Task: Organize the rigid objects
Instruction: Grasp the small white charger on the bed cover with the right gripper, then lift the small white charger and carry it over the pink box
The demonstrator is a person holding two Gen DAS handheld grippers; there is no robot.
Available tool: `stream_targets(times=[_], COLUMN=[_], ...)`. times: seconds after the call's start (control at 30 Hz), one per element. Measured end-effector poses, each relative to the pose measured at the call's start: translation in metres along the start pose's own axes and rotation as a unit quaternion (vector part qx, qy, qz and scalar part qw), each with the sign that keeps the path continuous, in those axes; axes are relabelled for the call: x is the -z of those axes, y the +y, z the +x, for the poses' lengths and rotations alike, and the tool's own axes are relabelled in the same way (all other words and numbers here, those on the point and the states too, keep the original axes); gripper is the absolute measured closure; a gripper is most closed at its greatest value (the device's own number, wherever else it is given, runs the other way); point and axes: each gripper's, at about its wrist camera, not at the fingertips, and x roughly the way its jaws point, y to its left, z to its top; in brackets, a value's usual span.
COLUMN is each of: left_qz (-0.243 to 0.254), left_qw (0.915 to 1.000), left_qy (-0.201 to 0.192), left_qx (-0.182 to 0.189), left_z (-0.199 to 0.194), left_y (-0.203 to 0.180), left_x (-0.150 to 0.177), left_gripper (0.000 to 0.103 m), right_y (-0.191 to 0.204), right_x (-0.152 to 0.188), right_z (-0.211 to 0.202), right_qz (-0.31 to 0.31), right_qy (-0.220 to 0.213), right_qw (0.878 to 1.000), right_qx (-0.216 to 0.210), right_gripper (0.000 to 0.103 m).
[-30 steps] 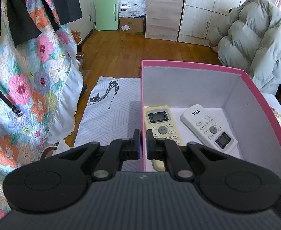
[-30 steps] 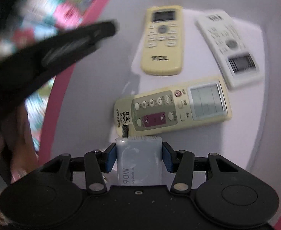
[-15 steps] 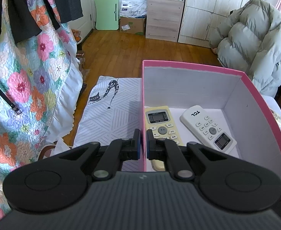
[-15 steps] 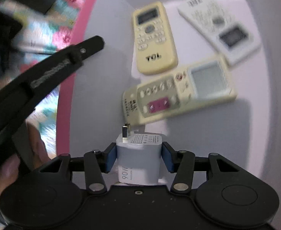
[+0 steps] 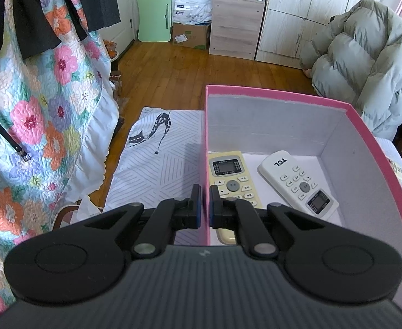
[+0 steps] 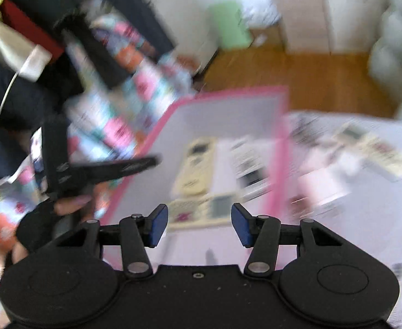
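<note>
A pink box (image 5: 283,97) with grey inner walls holds a yellow remote (image 5: 229,175) and a white TCL remote (image 5: 297,182). My left gripper (image 5: 205,208) is shut on the box's left wall (image 5: 204,148). In the blurred right wrist view my right gripper (image 6: 199,224) is open and empty above the box (image 6: 280,148). Below it lie the yellow remote (image 6: 194,168), the white remote (image 6: 249,164) and a third cream remote (image 6: 201,211). The white charger is not visible.
A flowered quilt (image 5: 36,109) hangs at the left. A cat-print cloth (image 5: 157,159) covers the surface beside the box. A grey puffer coat (image 5: 365,63) lies at the right. More blurred objects (image 6: 371,145) lie on the surface right of the box.
My right gripper has opened and let go of the white charger, then lifted back and up from the box. The left gripper has kept its hold on the box wall.
</note>
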Motion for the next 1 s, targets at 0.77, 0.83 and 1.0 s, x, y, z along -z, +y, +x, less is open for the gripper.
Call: stream_targets(times=[0.77, 0.83, 1.0], left_qz=[0.017, 0.017, 0.035], left_qw=[0.9994, 0.9994, 0.9984], left_qy=[0.002, 0.002, 0.003], left_qx=[-0.030, -0.029, -0.043], left_z=[-0.002, -0.002, 0.000], left_y=[-0.012, -0.013, -0.016], left_x=[0.001, 0.001, 0.000], left_gripper=[0.097, 0.097, 0.098], right_y=[-0.098, -0.095, -0.095], right_x=[0.022, 0.029, 0.040], right_z=[0.089, 0.083, 0.062], right_qz=[-0.137, -0.139, -0.099], right_qy=[-0.021, -0.019, 0.021], right_qw=[0.982, 0.980, 0.982], right_qx=[0.130, 0.138, 0.161], right_gripper=[0.042, 0.042, 0.042])
